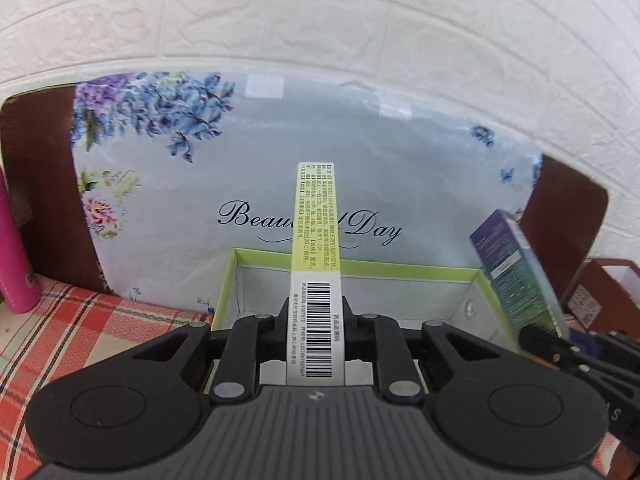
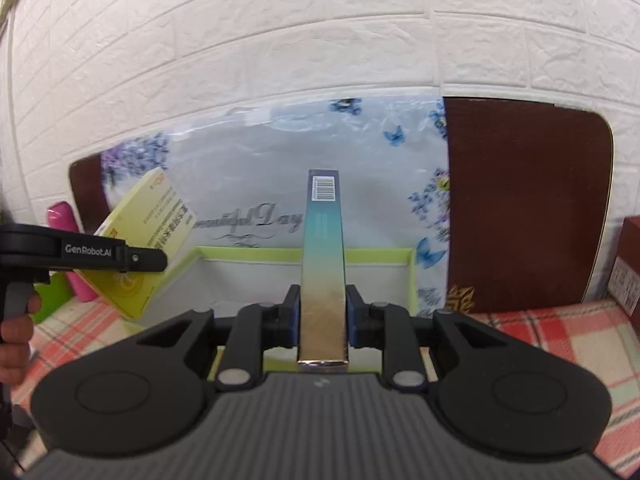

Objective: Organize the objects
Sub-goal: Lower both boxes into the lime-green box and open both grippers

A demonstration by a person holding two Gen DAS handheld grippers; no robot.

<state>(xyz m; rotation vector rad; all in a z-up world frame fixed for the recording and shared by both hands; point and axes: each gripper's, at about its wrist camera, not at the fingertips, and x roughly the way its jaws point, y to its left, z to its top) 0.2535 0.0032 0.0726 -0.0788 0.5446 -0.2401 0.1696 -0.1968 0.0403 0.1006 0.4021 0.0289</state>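
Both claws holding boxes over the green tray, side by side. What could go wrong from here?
1. The yellow box and the teal box hang close together; in the left view the teal one tilts toward the left claw, so they could knock.
2. Each claw pinches only one end, the right claw too; a bump may twist a box loose.
3. A long box could catch the green tray rim.

Colours only: yellow-green box had a white end with a black barcode. Second box faded from purple through teal to gold. Open tray had a lime rim and white inside. Backdrop board was pale grey-blue with blue, purple and pink flowers, black script and brown edges. Tablecloth was red, cream and green plaid. Bottle was magenta. Wall was white brick. Both hand-held grippers were black: left hand-held gripper, right hand-held gripper.
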